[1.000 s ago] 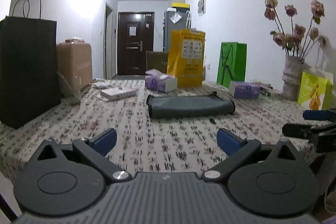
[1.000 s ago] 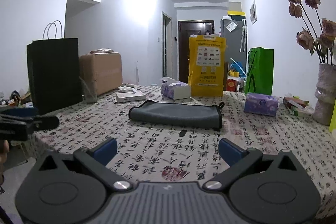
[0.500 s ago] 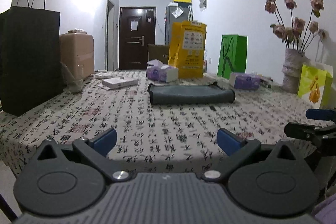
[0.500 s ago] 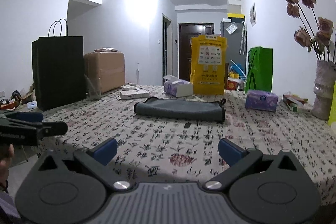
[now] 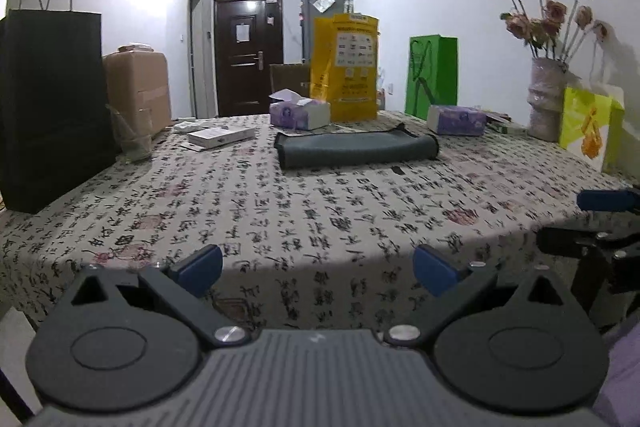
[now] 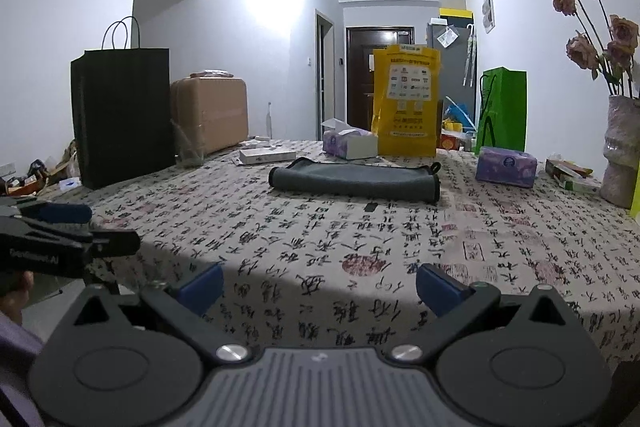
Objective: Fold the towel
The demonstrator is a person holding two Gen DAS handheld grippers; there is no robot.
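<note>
A dark grey towel (image 5: 356, 149) lies folded into a long flat strip in the middle of the table, also in the right wrist view (image 6: 354, 181). My left gripper (image 5: 318, 269) is open and empty, off the table's near edge, far from the towel. My right gripper (image 6: 318, 285) is open and empty, also back at the near edge. The right gripper shows at the right of the left wrist view (image 5: 600, 223); the left gripper shows at the left of the right wrist view (image 6: 60, 231).
The table has a calligraphy-print cloth (image 5: 280, 211). A black paper bag (image 5: 52, 99) and cardboard box (image 5: 138, 91) stand left; tissue boxes (image 5: 298, 113), a yellow bag (image 5: 346, 67), a green bag (image 5: 432, 71) and a flower vase (image 5: 546, 103) stand behind and right.
Both grippers have pulled back and down from the table toward its near edge. The towel has not moved.
</note>
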